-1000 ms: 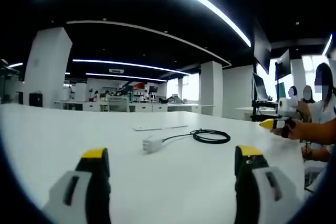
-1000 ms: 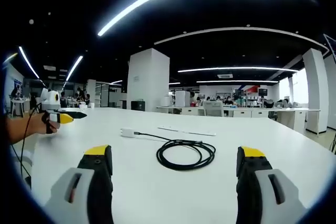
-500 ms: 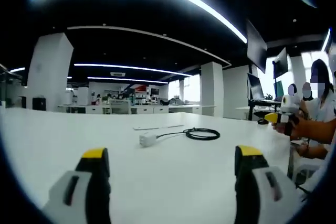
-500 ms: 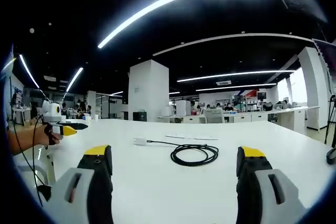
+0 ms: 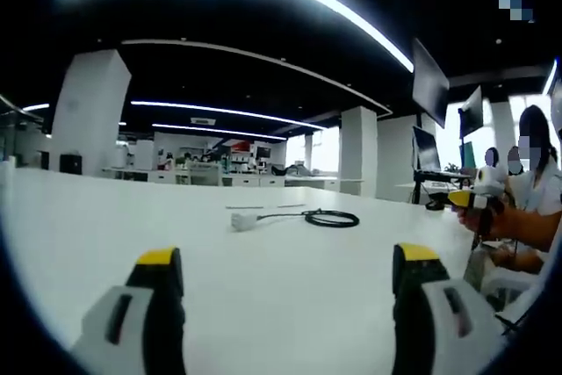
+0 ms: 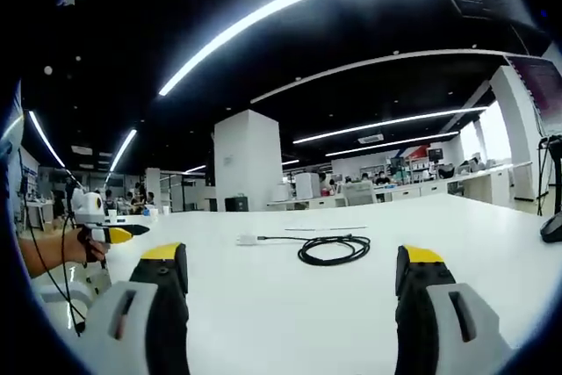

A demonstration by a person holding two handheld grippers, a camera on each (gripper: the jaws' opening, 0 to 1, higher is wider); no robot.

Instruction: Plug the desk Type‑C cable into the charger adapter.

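Observation:
A white charger adapter (image 5: 243,220) lies on the white table (image 5: 263,278), with a black cable running from it to a coil (image 5: 331,218) on its right. In the right gripper view the adapter (image 6: 247,239) sits left of the coiled cable (image 6: 332,248). My left gripper (image 5: 285,261) stands open, well short of the adapter, nothing between its jaws. My right gripper (image 6: 294,256) is open too, short of the coil. The right gripper (image 5: 470,199) shows at the right edge of the left gripper view, held in a hand. The left gripper (image 6: 107,234) shows at the left of the right gripper view.
A thin white strip (image 5: 263,207) lies on the table behind the adapter. People sit at the right by monitors (image 5: 430,148). A dark object (image 6: 553,227) stands at the table's right edge in the right gripper view. White pillars (image 6: 247,164) and desks fill the room behind.
Both views have sunk lower toward the table surface and drawn back; adapter and cable look smaller and farther. The cable and adapter themselves have not moved. Both grippers stay open.

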